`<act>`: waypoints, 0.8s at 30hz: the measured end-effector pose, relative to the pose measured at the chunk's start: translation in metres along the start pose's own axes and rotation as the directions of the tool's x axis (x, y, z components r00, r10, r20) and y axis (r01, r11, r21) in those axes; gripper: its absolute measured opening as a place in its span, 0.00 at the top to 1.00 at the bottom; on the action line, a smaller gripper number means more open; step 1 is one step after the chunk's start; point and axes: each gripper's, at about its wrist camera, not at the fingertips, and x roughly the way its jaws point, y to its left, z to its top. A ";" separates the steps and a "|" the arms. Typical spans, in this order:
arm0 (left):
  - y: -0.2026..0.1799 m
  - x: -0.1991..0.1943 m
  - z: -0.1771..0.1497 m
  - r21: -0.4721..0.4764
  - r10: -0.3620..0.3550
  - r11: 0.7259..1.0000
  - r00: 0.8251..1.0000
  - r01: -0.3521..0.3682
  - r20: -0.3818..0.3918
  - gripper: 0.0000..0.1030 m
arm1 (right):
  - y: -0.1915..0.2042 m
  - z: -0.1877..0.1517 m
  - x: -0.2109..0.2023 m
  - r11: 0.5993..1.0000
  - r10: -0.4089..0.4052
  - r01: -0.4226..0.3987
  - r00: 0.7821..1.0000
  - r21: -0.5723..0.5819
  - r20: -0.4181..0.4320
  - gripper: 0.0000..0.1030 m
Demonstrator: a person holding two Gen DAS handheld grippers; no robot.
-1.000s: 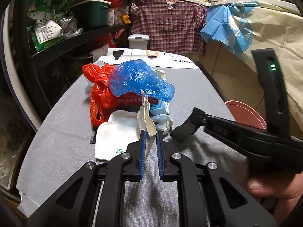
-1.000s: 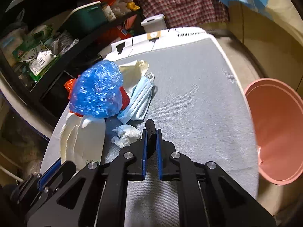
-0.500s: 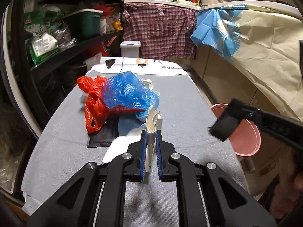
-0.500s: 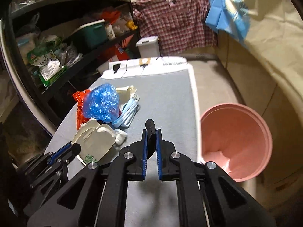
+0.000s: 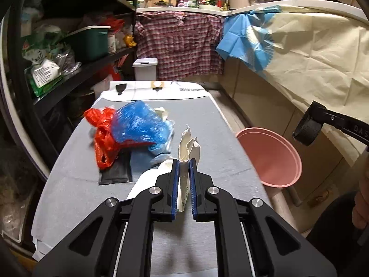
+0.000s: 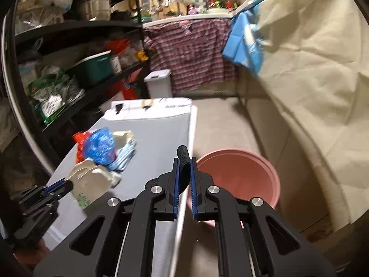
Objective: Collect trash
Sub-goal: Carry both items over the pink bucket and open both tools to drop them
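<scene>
The left gripper [image 5: 183, 161] is squeezed tight on a flat white carton [image 5: 188, 152] with a torn, open top and a small green print near its bottom. The carton stands up between the blue pads, and its ragged top pokes out above them. In the right wrist view the same carton [image 6: 91, 182] hangs from the left gripper [image 6: 66, 185] just above the near left part of the gray worktop [image 6: 156, 133]. The right gripper [image 6: 184, 161] is pinched shut on a small black roll [image 6: 183, 159] with a bumpy skin, and the end of the roll sticks up past the pads. From the left wrist view that black roll [image 5: 307, 131] shows far out to the right, past the worktop edge and above the pink bucket [image 5: 272, 159]. The pink bucket [image 6: 239, 175] stands on the floor right beside the worktop [image 5: 203, 124], with its mouth open to the top. A pile of trash lies on the left half of the worktop: a blue plastic bag [image 5: 138, 122] on top, a red plastic bag [image 5: 101, 136] beside and under it, a light blue face mask [image 6: 124, 159] and a flat black piece [image 5: 117, 173]. A person's hand [image 5: 361, 198] shows at the right edge.
</scene>
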 end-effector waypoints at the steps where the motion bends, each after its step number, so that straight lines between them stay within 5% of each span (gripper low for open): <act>1: -0.003 -0.001 0.001 0.008 -0.002 1.000 1.000 0.002 0.003 0.91 | -0.007 0.002 -0.002 1.000 -0.023 0.023 1.000 0.003 0.014 0.91; 10: -0.039 0.000 0.022 0.057 -0.114 0.992 0.993 0.113 0.012 0.91 | -0.055 0.004 0.003 0.985 -0.145 0.139 0.988 0.101 0.053 0.91; 24: -0.101 0.057 0.078 0.116 -0.267 0.957 0.964 0.267 -0.018 0.91 | -0.093 0.007 0.033 0.966 -0.201 0.191 0.979 0.177 0.039 0.91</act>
